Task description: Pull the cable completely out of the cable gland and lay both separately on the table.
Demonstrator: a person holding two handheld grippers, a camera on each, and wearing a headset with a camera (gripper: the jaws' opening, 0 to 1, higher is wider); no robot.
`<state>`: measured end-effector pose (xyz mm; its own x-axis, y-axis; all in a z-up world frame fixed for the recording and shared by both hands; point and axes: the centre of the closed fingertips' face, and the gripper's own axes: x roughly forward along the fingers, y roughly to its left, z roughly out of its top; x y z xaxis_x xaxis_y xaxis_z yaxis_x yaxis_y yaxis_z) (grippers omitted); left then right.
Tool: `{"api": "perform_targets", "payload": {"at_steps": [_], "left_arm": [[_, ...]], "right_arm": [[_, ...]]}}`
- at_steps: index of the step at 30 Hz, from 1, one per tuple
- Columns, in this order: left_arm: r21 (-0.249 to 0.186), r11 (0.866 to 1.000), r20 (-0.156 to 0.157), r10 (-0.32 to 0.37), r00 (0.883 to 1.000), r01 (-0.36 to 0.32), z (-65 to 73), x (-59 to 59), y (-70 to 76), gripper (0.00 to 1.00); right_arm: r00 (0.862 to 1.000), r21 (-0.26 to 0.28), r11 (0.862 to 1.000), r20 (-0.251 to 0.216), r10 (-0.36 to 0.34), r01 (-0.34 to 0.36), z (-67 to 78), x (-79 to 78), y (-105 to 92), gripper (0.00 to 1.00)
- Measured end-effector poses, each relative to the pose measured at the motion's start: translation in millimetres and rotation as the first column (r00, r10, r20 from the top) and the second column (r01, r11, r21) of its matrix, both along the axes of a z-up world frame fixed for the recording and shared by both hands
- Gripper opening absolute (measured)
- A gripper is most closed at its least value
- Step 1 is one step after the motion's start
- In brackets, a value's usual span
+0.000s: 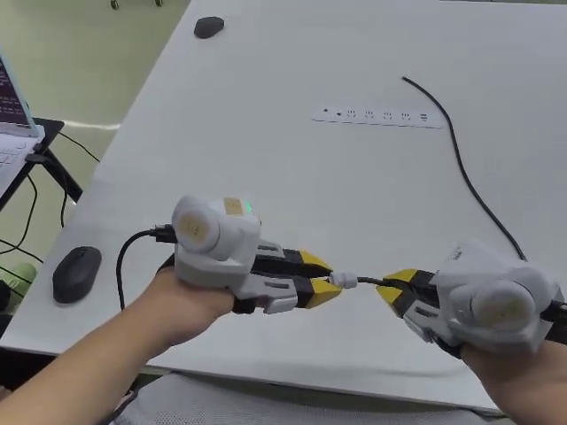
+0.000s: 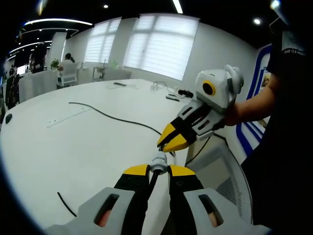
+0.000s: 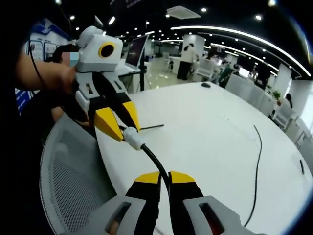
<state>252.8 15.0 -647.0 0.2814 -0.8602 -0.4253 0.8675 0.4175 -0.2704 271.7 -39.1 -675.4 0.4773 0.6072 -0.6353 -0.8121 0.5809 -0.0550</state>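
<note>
A white cable gland (image 1: 344,282) sits on a black cable (image 1: 368,282) that spans the short gap between the two grippers, just above the table's front edge. My left gripper (image 1: 330,285) is shut on the gland (image 2: 159,163), which shows at its yellow tips (image 2: 157,170). My right gripper (image 1: 390,289) is shut on the cable (image 3: 155,159), a few centimetres from the gland (image 3: 133,136). In the right gripper view, the left gripper (image 3: 124,131) comes in from the upper left. The right gripper (image 2: 166,141) faces me in the left gripper view.
On the white table (image 1: 266,150) lie a white power strip (image 1: 376,116) and a long black cord (image 1: 465,173) at the far right. A black mouse (image 1: 209,27) lies at the far edge. Off the table's left stand another mouse (image 1: 76,270) and a laptop (image 1: 11,124). A mesh chair back (image 3: 73,171) is below.
</note>
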Motion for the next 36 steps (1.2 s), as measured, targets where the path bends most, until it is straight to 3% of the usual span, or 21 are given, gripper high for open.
{"api": "perform_targets", "payload": {"at_steps": [4,6,8,12,14,18,26,27,28,33,36], "left_arm": [[0.002,1.0,-0.003,-0.001,1.0,0.001,-0.5,0.9,0.7,0.14],[0.003,1.0,-0.003,-0.002,1.0,0.002,-0.8,1.6,0.7,0.14],[0.004,1.0,-0.004,-0.004,1.0,0.004,-1.0,1.7,0.2,0.14],[0.005,1.0,-0.003,-0.008,1.0,0.008,-1.3,3.1,-1.5,0.14],[0.005,1.0,-0.003,-0.009,1.0,0.009,-0.8,3.4,-1.9,0.14],[0.01,1.0,0.002,-0.011,1.0,0.011,-1.1,3.6,-1.3,0.14],[0.015,1.0,0.013,-0.016,1.0,0.016,-1.4,2.7,-0.7,0.14],[0.016,1.0,0.014,-0.018,1.0,0.018,-1.5,2.5,-1.0,0.14],[0.016,1.0,0.015,-0.018,1.0,0.018,-1.6,2.3,-1.2,0.14],[0.02,1.0,0.025,-0.021,0.999,0.02,-1.6,2.5,-0.8,0.14],[0.027,0.999,0.028,-0.021,0.999,0.02,-1.6,3.4,2.7,0.14]], "right_arm": [[0.994,0.045,0.995,-0.064,-0.088,0.091,-8.7,5.2,-13.3,0.0],[0.993,0.048,0.994,-0.062,-0.099,0.102,-11.2,7.7,-18.0,0.0],[0.988,0.065,0.989,-0.09,-0.126,0.132,-15.7,8.0,-21.8,0.0],[0.966,0.104,0.967,-0.143,-0.217,0.233,-25.9,15.4,-36.3,0.0],[0.948,0.13,0.95,-0.184,-0.26,0.285,-30.9,17.1,-41.3,0.0],[0.932,0.128,0.935,-0.201,-0.303,0.331,-38.4,20.8,-51.5,0.0],[0.866,0.091,0.879,-0.247,-0.435,0.467,-60.0,26.6,-80.0,0.0],[0.852,0.097,0.867,-0.269,-0.45,0.489,-63.4,26.1,-81.8,0.0],[0.847,0.097,0.864,-0.279,-0.453,0.495,-65.5,25.4,-82.4,0.0],[0.854,0.119,0.863,-0.259,-0.45,0.491,-61.5,22.9,-78.6,0.0],[0.849,0.14,0.855,-0.274,-0.452,0.5,-60.1,22.5,-78.4,0.01]]}}
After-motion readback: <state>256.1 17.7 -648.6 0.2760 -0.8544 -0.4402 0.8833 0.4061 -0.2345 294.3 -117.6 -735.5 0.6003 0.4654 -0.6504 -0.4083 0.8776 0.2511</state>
